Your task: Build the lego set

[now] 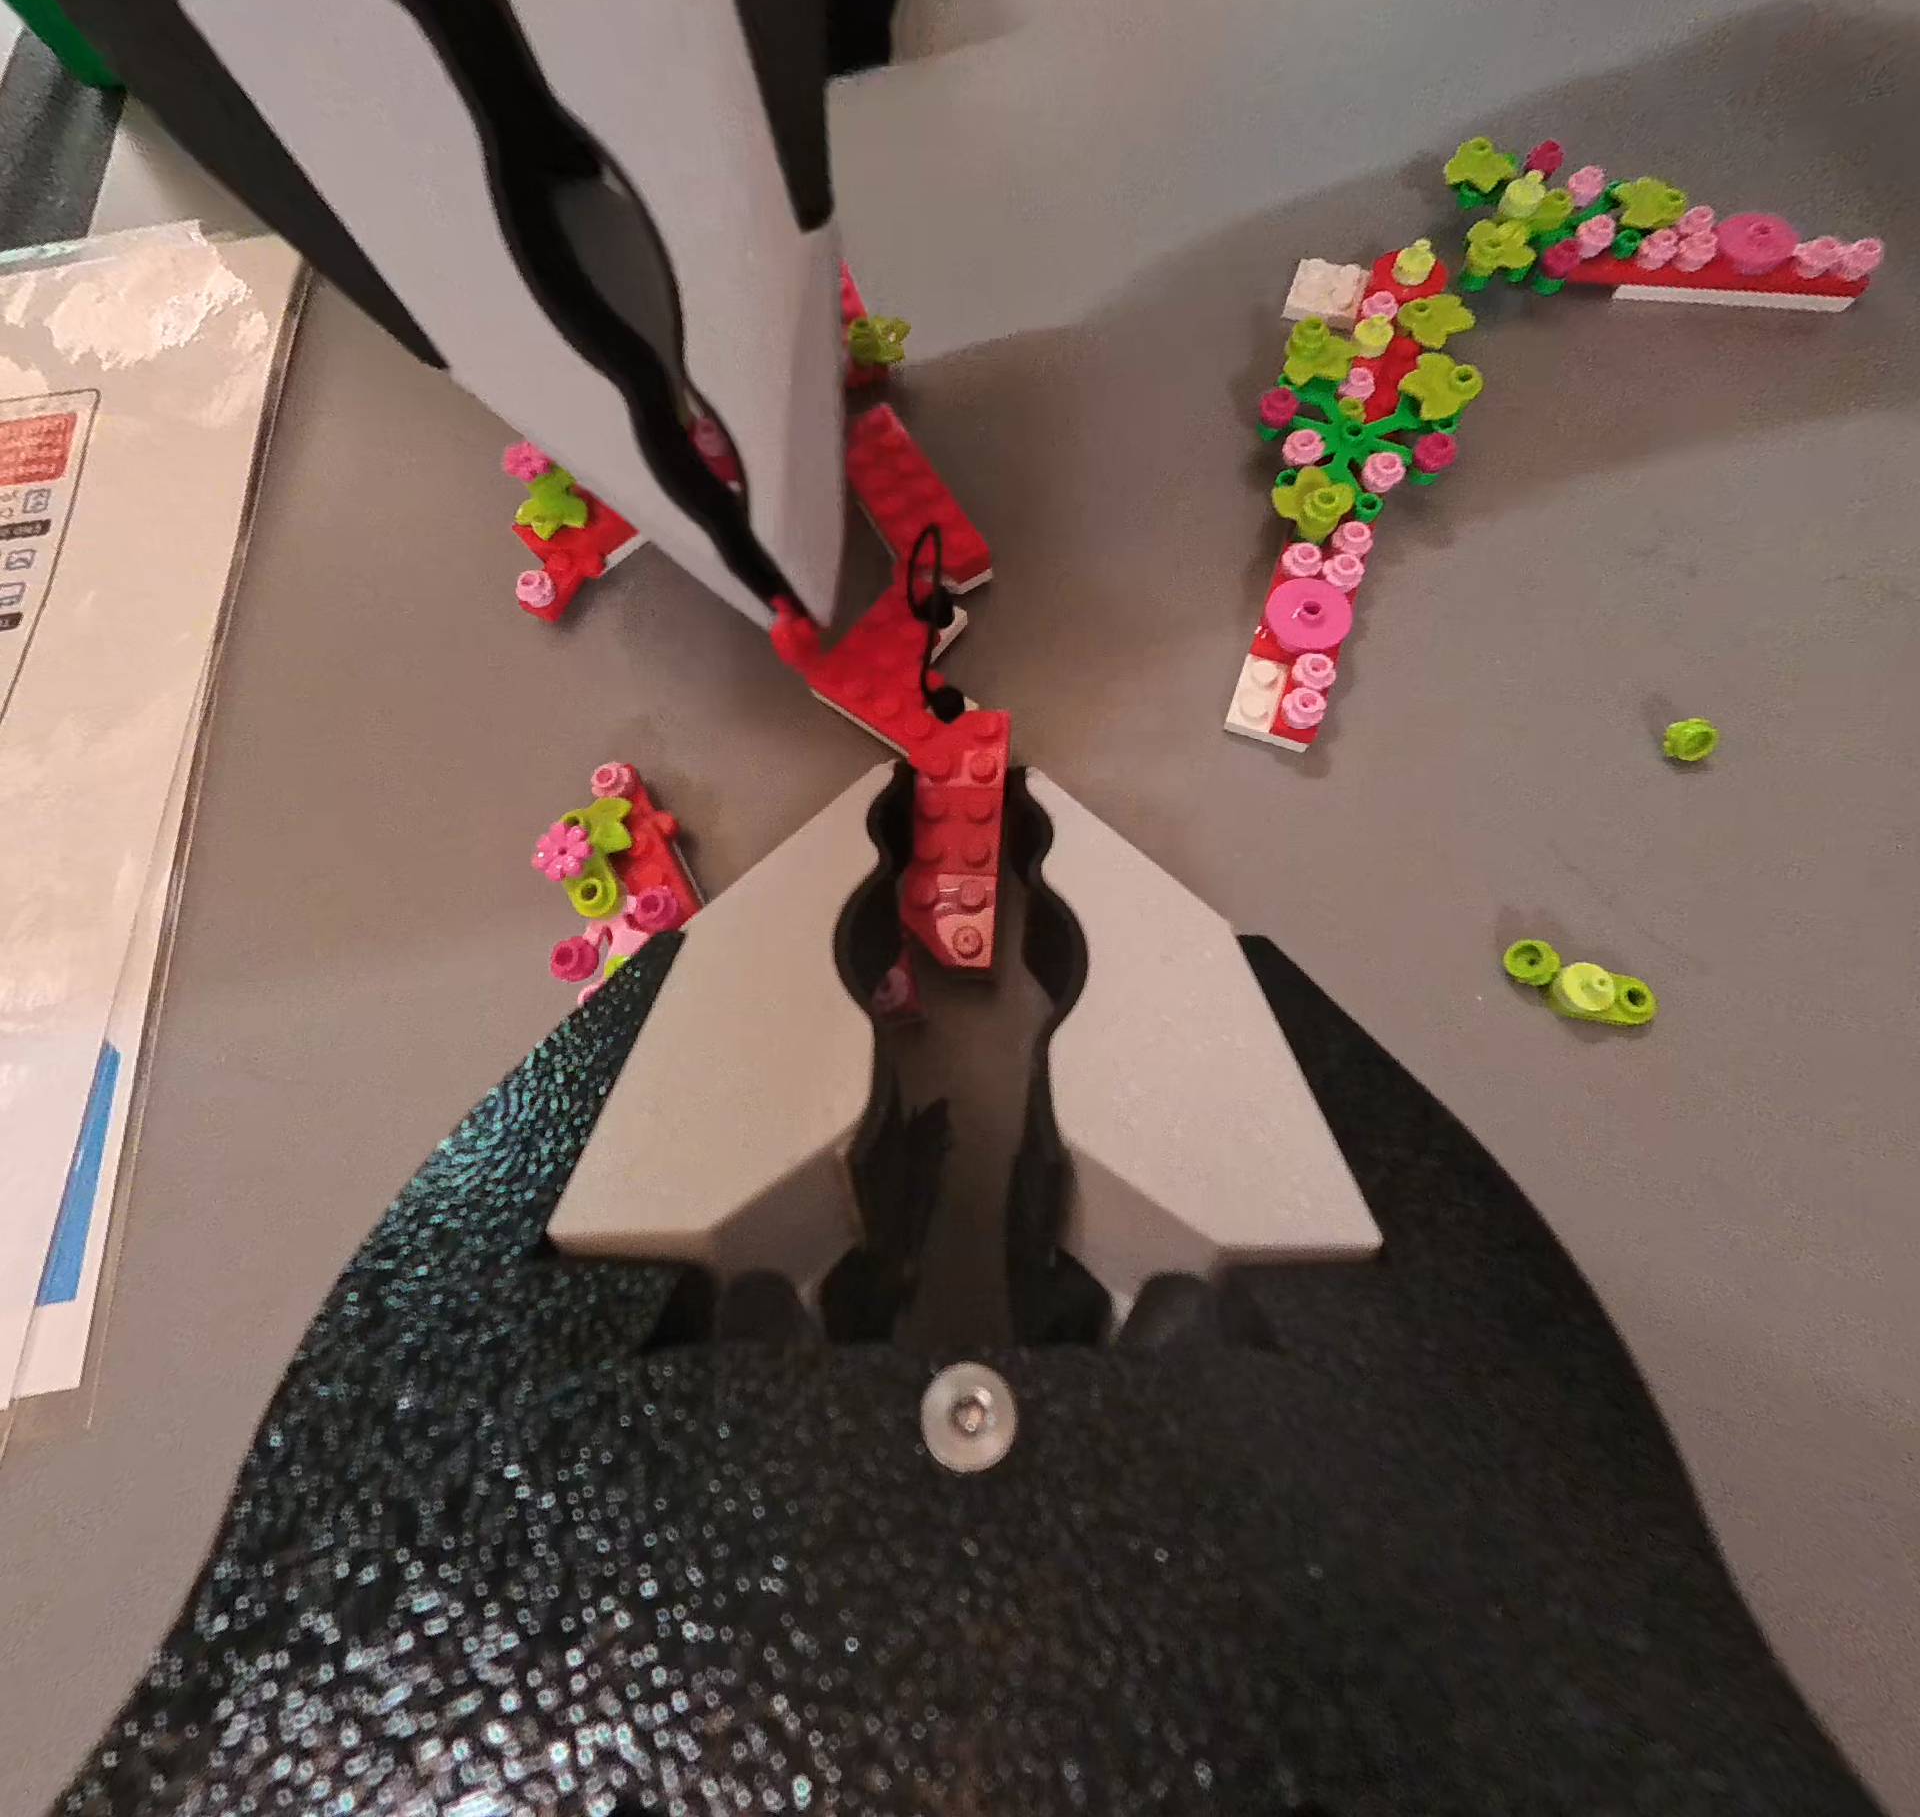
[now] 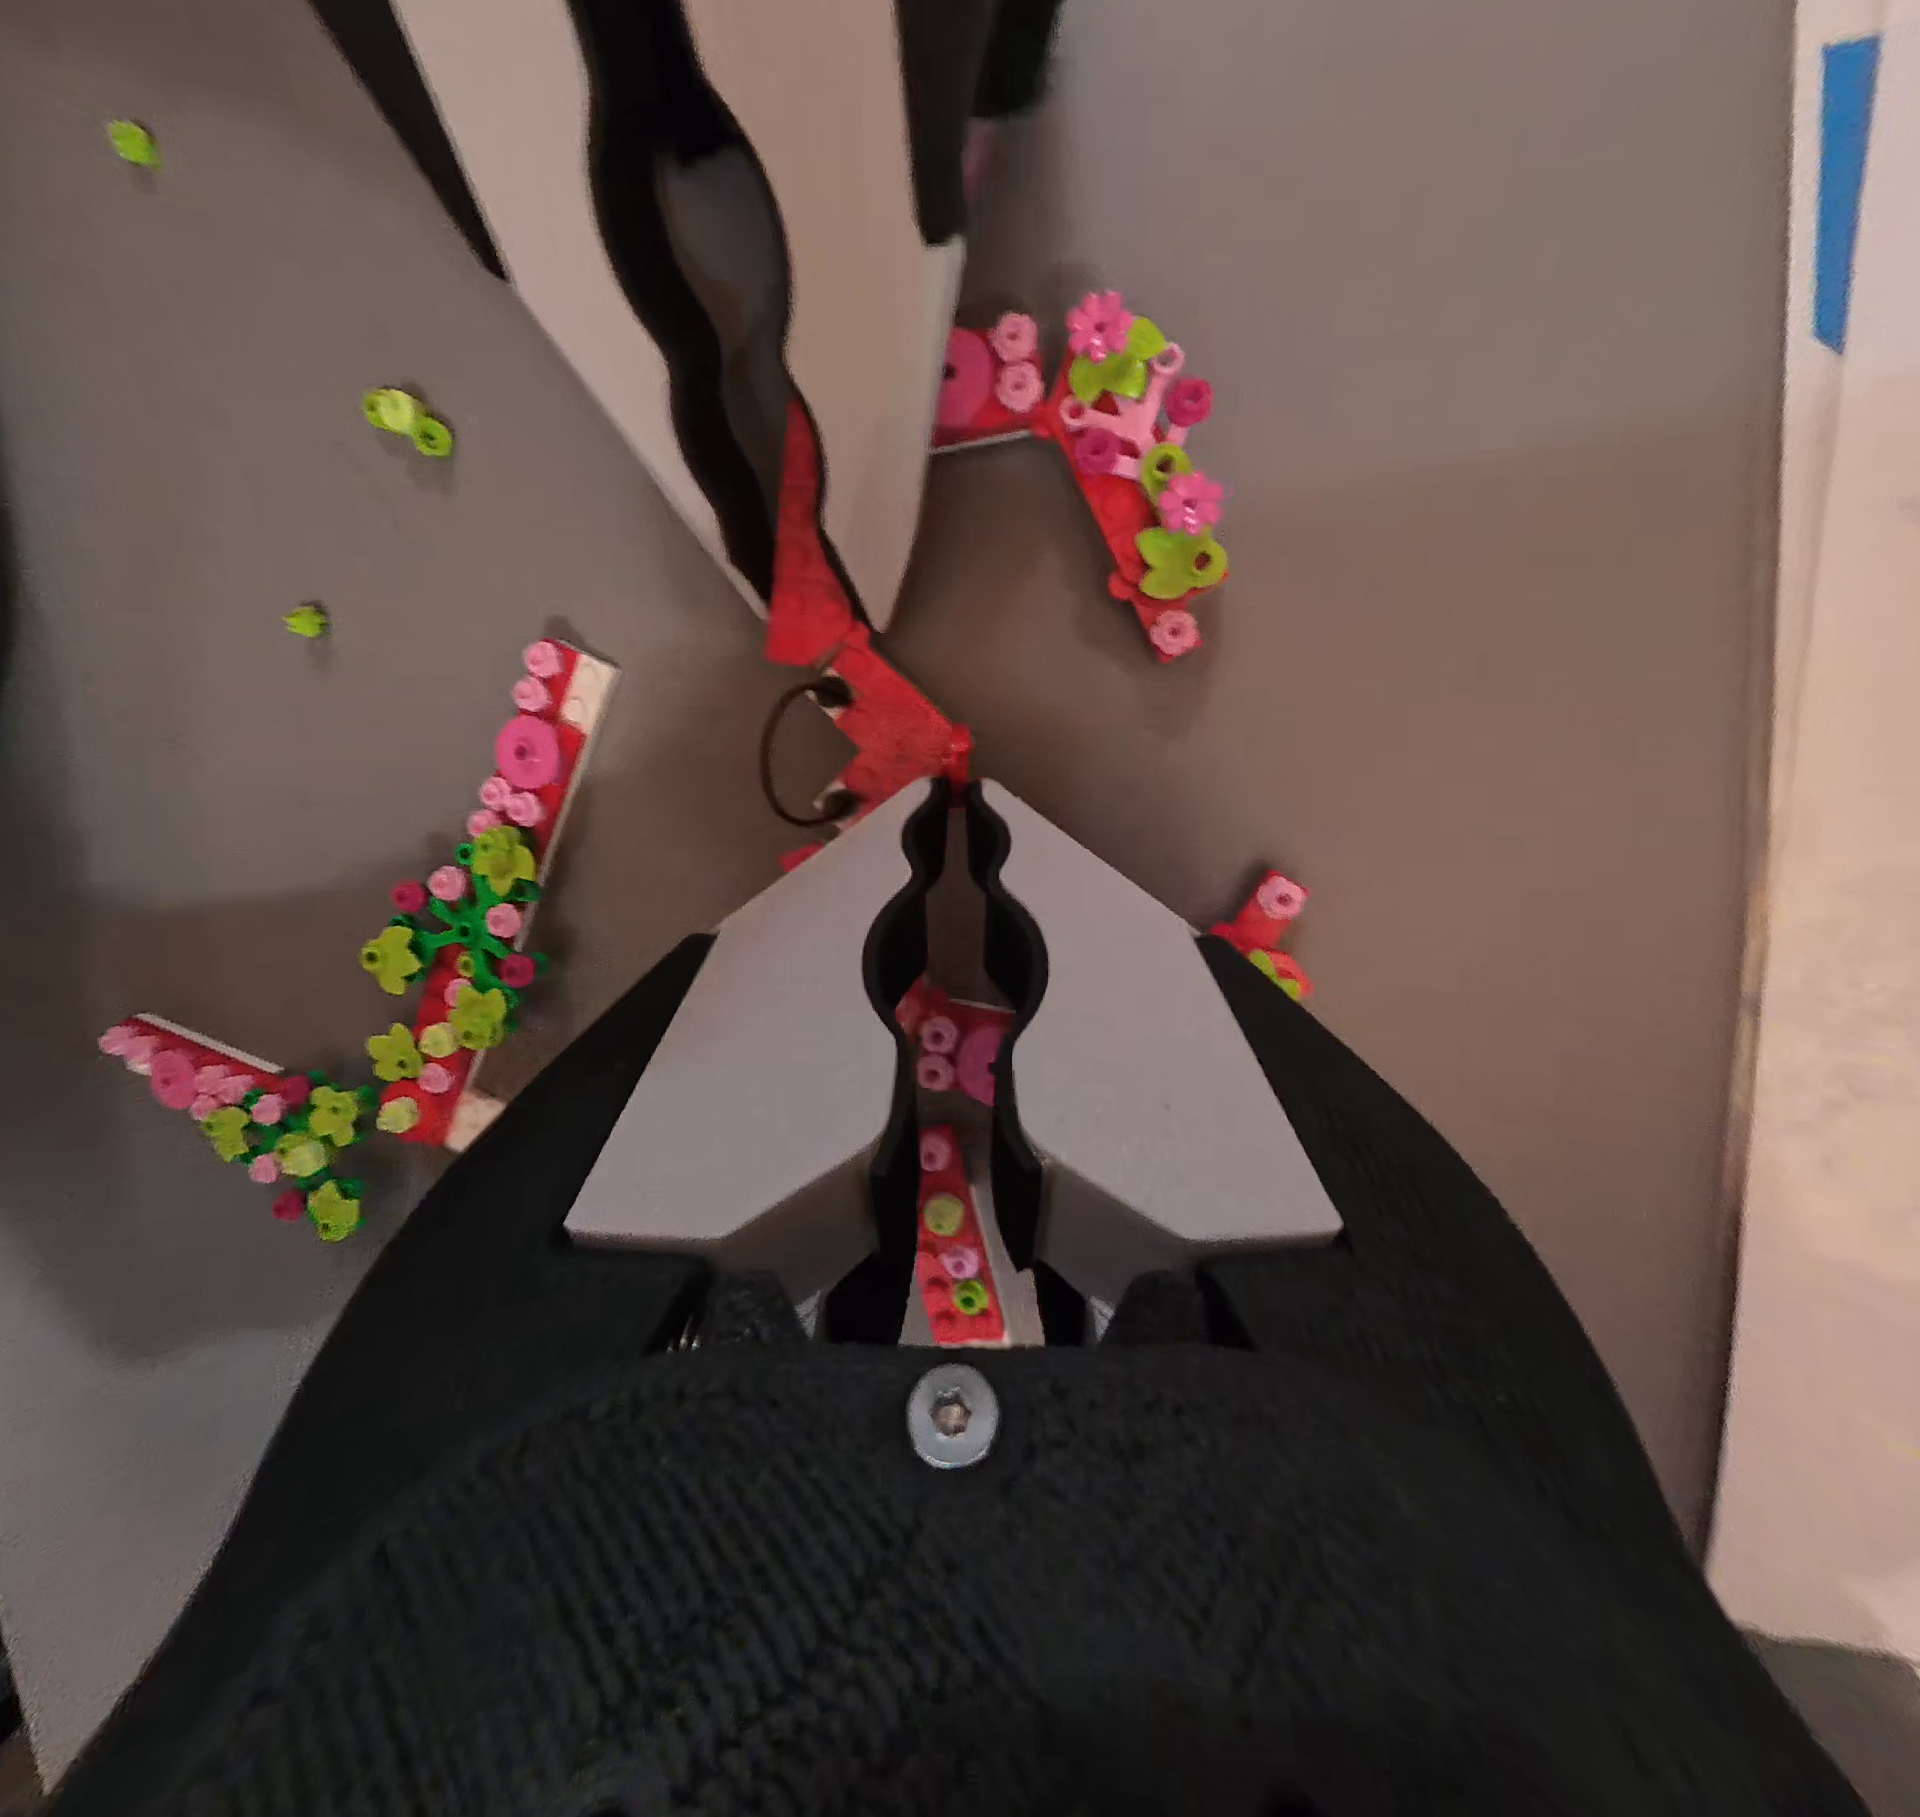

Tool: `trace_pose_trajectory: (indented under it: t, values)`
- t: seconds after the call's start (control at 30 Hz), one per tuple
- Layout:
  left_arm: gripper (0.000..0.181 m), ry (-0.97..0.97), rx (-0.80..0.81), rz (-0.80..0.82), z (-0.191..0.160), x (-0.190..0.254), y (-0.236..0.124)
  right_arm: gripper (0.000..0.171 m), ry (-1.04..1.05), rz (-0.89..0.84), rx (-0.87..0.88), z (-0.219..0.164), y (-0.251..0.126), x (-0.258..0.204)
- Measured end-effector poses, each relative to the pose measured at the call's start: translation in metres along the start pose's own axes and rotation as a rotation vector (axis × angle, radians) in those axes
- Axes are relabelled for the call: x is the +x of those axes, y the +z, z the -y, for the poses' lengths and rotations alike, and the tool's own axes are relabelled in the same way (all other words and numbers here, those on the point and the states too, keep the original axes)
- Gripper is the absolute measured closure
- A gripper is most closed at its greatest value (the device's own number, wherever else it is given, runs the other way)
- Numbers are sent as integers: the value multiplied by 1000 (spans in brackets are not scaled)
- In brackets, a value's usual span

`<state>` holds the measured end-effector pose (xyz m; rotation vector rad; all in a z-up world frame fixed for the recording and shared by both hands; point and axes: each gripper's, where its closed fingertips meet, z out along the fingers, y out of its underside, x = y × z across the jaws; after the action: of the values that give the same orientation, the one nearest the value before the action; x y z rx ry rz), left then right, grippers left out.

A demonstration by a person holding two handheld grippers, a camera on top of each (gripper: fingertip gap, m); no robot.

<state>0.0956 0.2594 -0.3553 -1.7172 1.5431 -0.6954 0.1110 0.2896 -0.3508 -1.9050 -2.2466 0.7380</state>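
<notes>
A chain of bare red lego plates (image 1: 883, 655) with a thin black ring (image 1: 925, 583) on it hangs between both grippers, just above the grey table. My left gripper (image 1: 961, 775) is shut on one end of the chain, with a red plate (image 1: 956, 832) between its fingers. My right gripper (image 2: 951, 793) is shut on the small red corner (image 2: 961, 744) at the other end. In the left wrist view the right gripper (image 1: 805, 614) reaches in from the upper left. In the right wrist view the left gripper (image 2: 826, 619) comes down from the top.
Two finished red segments with pink flowers and green leaves (image 1: 1340, 479) (image 1: 1662, 240) lie to the right. Smaller decorated pieces (image 1: 613, 853) (image 1: 556, 531) lie beside the grippers. Loose lime pieces (image 1: 1579, 983) (image 1: 1688, 739) sit at the far right. An instruction booklet (image 1: 104, 624) lies at the left. Tip to tip, the grippers are about 4 cm apart.
</notes>
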Motion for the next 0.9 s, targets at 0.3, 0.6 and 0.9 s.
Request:
trace_pose_trajectory:
  t: [0.3,0.6,0.9]
  values:
    - [165,0,0,0,0,0,0,167,38,-57,-100,-17,-1,21]
    - [165,-1,0,-1,0,0,0,153,-98,-241,-127,-15,-4,31]
    - [165,-2,-1,-2,0,0,0,149,-71,-325,-44,-8,-9,32]
